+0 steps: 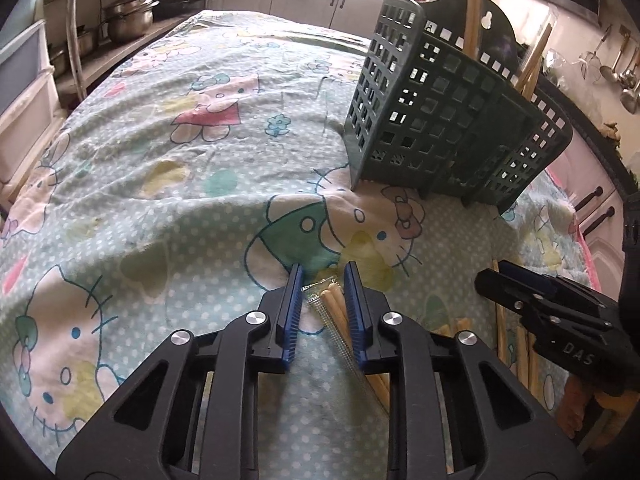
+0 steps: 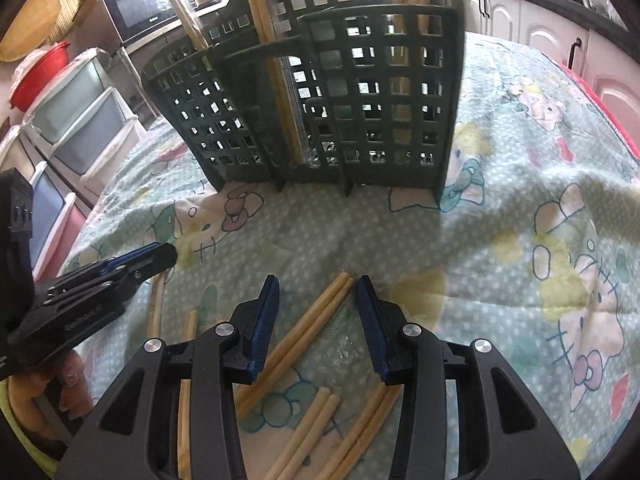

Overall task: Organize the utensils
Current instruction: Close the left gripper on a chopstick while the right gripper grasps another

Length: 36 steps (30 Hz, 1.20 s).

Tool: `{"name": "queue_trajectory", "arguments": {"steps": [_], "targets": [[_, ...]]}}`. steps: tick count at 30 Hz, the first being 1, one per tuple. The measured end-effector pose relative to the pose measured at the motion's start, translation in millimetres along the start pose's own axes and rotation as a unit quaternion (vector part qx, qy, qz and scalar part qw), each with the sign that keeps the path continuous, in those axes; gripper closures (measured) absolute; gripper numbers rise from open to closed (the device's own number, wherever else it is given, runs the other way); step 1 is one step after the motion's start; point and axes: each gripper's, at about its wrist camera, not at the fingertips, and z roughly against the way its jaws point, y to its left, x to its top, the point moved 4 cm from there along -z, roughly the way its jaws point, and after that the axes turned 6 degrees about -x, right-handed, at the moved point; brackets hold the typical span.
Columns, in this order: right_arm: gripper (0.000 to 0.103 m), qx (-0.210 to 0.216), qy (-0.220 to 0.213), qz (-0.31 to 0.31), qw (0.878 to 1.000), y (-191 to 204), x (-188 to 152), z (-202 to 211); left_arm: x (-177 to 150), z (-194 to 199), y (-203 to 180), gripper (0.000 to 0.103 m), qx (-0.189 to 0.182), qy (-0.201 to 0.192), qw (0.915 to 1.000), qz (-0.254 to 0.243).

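Observation:
A dark green slotted utensil holder [image 1: 440, 112] [image 2: 340, 92] stands on the cartoon-print cloth [image 1: 160, 160], with several wooden chopsticks [image 2: 276, 60] upright in it. My left gripper [image 1: 323, 276] points down at the cloth. Its blue pads sit against a plastic-wrapped chopstick pair [image 1: 332, 304], whose far tip is between them. My right gripper [image 2: 318, 284] is open low over the cloth. Another wrapped pair [image 2: 304, 328] lies slanted between its jaws, its tip near the right pad, with a gap on the left. Each gripper shows in the other's view, the right gripper [image 1: 496, 280] and the left gripper [image 2: 160, 256].
More loose chopstick pairs [image 2: 316, 420] [image 2: 372, 416] lie on the cloth under my right gripper, others at its left [image 2: 154, 308]. Pots [image 1: 128, 16] sit on a shelf beyond the table, a microwave [image 2: 136, 8] and storage drawers [image 2: 80, 120] to one side. Ladles [image 1: 624, 76] hang on the wall.

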Motion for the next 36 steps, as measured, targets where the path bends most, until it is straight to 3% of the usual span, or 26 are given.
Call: {"name": "queue_trajectory", "arguments": {"steps": [4, 10, 16, 24, 36], "targets": [[0.081, -0.022, -0.009, 0.014, 1.0, 3, 2, -2, 1, 0, 3, 0.09, -0.009, -0.002, 0.9999, 0.011], [0.091, 0.013, -0.009, -0.023, 1.0, -2, 4, -1, 4, 4, 14, 0.096, -0.032, -0.006, 0.9985, 0.043], [0.094, 0.059, -0.02, -0.038, 0.997, -2, 7, 15, 11, 19, 12, 0.097, -0.045, -0.024, 0.9974, 0.05], [0.096, 0.105, -0.075, -0.017, 0.992, 14, 24, 59, 29, 51, 5, 0.098, -0.052, -0.065, 0.9956, 0.041], [0.097, 0.106, -0.181, 0.009, 0.978, 19, 48, 130, 58, 96, -33, 0.098, -0.076, -0.124, 0.9894, -0.002]]}}
